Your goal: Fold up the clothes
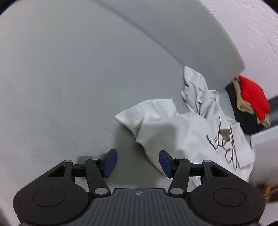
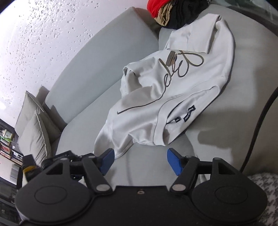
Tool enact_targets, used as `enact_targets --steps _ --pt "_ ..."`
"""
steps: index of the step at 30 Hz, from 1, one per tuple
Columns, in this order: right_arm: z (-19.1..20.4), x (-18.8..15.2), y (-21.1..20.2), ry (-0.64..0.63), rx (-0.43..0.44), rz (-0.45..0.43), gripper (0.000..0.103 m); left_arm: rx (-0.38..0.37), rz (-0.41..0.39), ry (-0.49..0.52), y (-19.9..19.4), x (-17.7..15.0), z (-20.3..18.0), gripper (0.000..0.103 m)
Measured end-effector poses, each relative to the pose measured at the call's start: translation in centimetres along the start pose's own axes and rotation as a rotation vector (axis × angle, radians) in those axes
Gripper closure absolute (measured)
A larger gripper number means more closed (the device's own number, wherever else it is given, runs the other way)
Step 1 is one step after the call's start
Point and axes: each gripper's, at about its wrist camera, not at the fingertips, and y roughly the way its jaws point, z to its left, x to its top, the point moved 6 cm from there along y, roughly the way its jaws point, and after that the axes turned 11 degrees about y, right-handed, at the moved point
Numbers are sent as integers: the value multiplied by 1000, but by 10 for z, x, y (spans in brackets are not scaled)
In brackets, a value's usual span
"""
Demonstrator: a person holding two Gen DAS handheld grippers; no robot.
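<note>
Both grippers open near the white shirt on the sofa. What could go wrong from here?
1. The white shirt lies crumpled with a sleeve folded over; a pinch may catch several layers.
2. The left gripper and right gripper sit close; they might collide.
3. The clothes pile touches the shirt and could get dragged.

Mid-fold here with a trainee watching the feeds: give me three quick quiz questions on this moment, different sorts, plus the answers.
1. True or false: the right gripper is clamped on the white shirt.
2. Which colour tops the clothes pile beyond the shirt? A green, B red, C blue.
3. Fill in: the shirt lies on a grey ____.

Key
1. False; its jaws stand apart with nothing between them, as do the left gripper's.
2. B.
3. Sofa.
</note>
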Motion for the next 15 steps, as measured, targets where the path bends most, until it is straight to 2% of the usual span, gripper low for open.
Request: enact_targets --steps 7,9,10,11,12,15 --pt "-8 12 12 21 -12 -34 36 -101 -23 -35 25 13 -7 51" --pt "-9 12 15 18 -19 -35 36 -117 -35 -34 24 17 -10 57" --pt "-9 11 14 16 -21 -36 36 -116 -50 -28 15 20 -11 71" --pt "-8 10 14 14 -24 -38 36 -116 -66 -22 6 22 -12 94" --pt "-8 10 12 15 -26 -40 36 -116 -81 -16 -3 25 -13 103" --pt "-8 9 4 14 -30 -59 36 -116 -128 3 -30 32 -17 103"
